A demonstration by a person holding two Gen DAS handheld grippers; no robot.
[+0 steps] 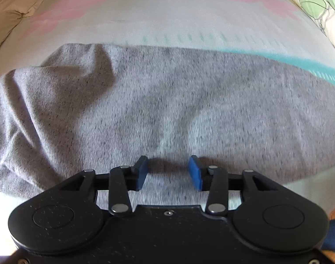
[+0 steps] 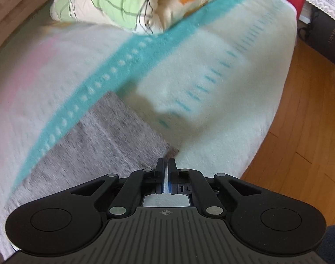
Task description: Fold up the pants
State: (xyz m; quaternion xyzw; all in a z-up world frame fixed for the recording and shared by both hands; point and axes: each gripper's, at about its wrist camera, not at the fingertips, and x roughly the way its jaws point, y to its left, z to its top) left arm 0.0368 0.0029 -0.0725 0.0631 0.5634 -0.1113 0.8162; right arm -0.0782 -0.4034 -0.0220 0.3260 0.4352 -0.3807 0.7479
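Left wrist view shows the left gripper [image 1: 168, 172] low over the grey pants [image 1: 167, 101], its blue pads [image 1: 194, 173] wide apart with cloth lying between and ahead of them. The pants stretch across a pale blanket [image 1: 167, 17] on a bed, bunched in folds to the left of this gripper and flatter to its right.

In the right wrist view, the right gripper [image 2: 166, 171] points at the corner of the pants [image 2: 97, 136], just ahead of its tips. Its jaws are almost together, with a thin slit of light between them; the picture is blurred, so it is not sure if they pinch the edge of the cloth.

The step seems an early one: taking hold before the first fold. The next move probably calls for the left gripper to close on the near edge.

Both grippers point forward and downward over the bed. A stack of pillows [image 2: 105, 2] lies far ahead of the right gripper.
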